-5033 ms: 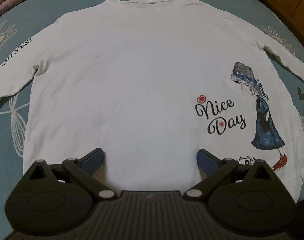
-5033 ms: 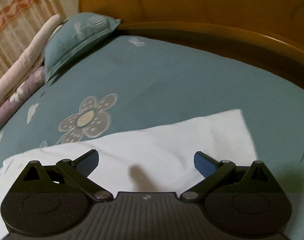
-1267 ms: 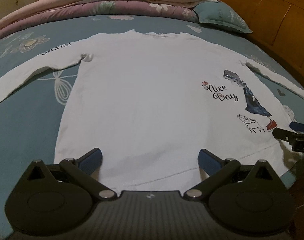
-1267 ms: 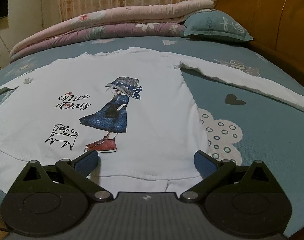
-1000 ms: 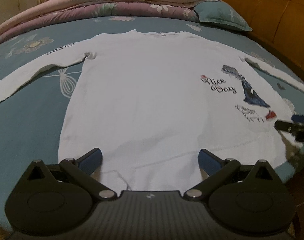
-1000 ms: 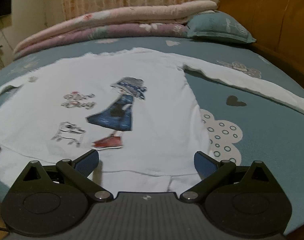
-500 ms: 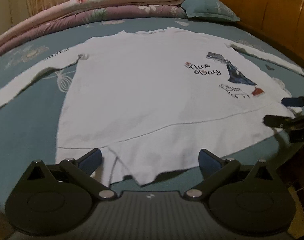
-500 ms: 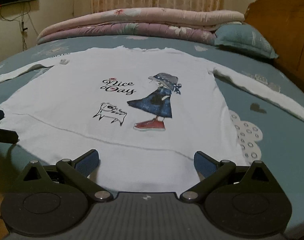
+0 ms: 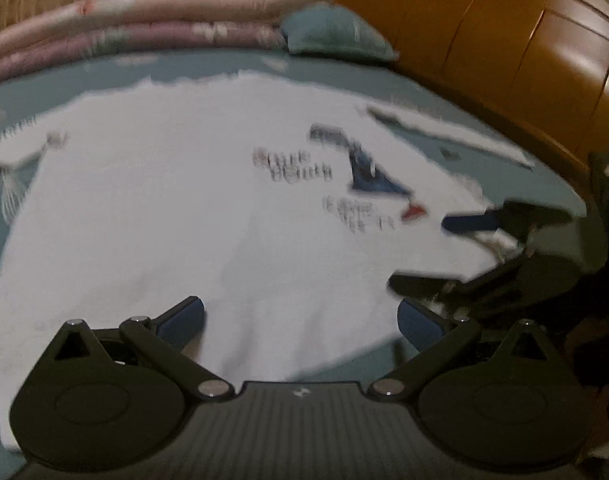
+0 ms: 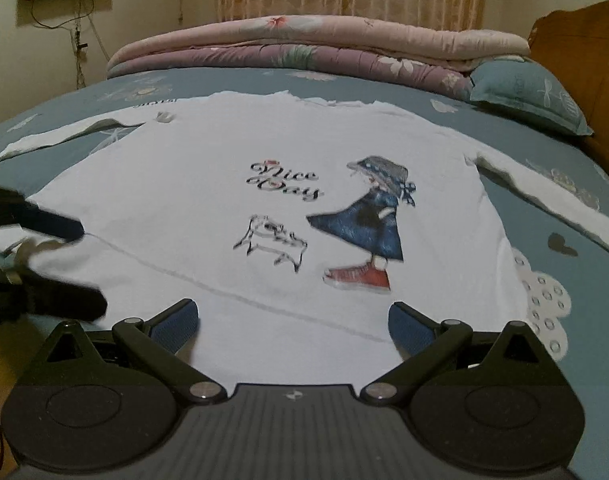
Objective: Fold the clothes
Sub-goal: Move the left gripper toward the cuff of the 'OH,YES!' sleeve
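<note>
a white shirt lies flat on the bed, picture side up, with both sleeves spread out to the sides. it looks laid out like this so it is easy to fold. the bottom edge of the shirt is the part closest to both cameras.

the left hand-held gripper sits low at the bottom edge, with its two fingers wide apart and nothing between them. the right hand-held gripper is the same: fingers wide apart, with the hem lying between them but not pinched. i think both are lined up at the hem so they can grab it and lift it up toward the neck.

the right wrist view is sharp. it shows the words "nice day", a little animal, and a girl in a blue dress. it also shows a stack of folded quilts and a pillow at the far end of the bed. at its left edge you can see the other gripper by the shirt's corner.

the left wrist view is very blurry, so the print is smeared. but it shows the wooden headboard much better, and the right gripper at the shirt's other corner.
</note>
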The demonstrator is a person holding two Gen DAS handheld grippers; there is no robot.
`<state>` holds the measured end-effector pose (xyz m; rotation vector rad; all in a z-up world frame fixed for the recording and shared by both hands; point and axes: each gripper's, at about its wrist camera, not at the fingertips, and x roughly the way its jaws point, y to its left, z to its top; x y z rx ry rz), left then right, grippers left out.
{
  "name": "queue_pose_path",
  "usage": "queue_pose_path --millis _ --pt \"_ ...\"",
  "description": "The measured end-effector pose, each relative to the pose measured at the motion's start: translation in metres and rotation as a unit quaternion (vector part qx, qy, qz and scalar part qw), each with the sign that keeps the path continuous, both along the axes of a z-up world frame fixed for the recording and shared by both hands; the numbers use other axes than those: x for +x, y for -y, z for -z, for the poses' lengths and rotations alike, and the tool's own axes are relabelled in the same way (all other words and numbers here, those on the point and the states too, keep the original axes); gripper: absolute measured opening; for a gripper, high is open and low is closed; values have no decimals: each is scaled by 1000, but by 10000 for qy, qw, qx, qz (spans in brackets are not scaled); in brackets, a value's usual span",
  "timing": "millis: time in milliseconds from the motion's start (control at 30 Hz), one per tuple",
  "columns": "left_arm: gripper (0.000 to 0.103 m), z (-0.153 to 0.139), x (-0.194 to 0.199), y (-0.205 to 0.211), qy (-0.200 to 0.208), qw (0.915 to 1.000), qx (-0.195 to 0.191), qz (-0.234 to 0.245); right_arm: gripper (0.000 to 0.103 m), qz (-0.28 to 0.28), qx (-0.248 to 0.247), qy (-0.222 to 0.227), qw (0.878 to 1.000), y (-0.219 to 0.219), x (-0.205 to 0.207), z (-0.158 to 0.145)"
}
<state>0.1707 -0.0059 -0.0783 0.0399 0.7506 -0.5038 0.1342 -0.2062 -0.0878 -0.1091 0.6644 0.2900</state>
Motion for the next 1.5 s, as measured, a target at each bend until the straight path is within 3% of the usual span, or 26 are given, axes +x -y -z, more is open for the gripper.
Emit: queue_pose_path --millis 100,167,233,400,467,600,700,933,1167,1367,1500 --pt "102 -3 -7 -6 91 9999 66 50 103 141 312 84 9994 17 -7 -9" --pt "102 -6 -3 -14 124 9998 78 -165 103 527 325 213 9979 31 -5 -11" --pt "102 -6 4 -23 42 9989 81 -449 103 942 243 5 9953 42 4 -5" --pt "102 -7 9 -49 -261 9962 -330 -761 103 1216 266 -108 9922 61 0 -1" --pt "102 -16 13 -59 -157 9956 -359 -850 103 1275 313 -106 9913 66 -1 -4" --pt "102 -36 33 -69 260 9935 45 -1109 103 1279 420 -41 9909 68 7 -11" --pt "102 -48 53 -87 381 9912 -7 -1267 103 1161 617 -20 9913 64 21 -16" --pt "102 -50 112 -136 125 9733 279 -2277 103 747 680 -152 9948 38 63 -26" --pt "102 -50 153 -161 -297 9668 127 -2533 103 385 540 -332 9972 9 118 -55" --pt "102 -47 174 -193 -546 9537 -226 -2950 103 141 602 -372 9974 -17 165 -82" --pt "102 -36 174 -226 -690 9351 -782 -3388 103 -37 633 -450 9970 -33 186 -90"
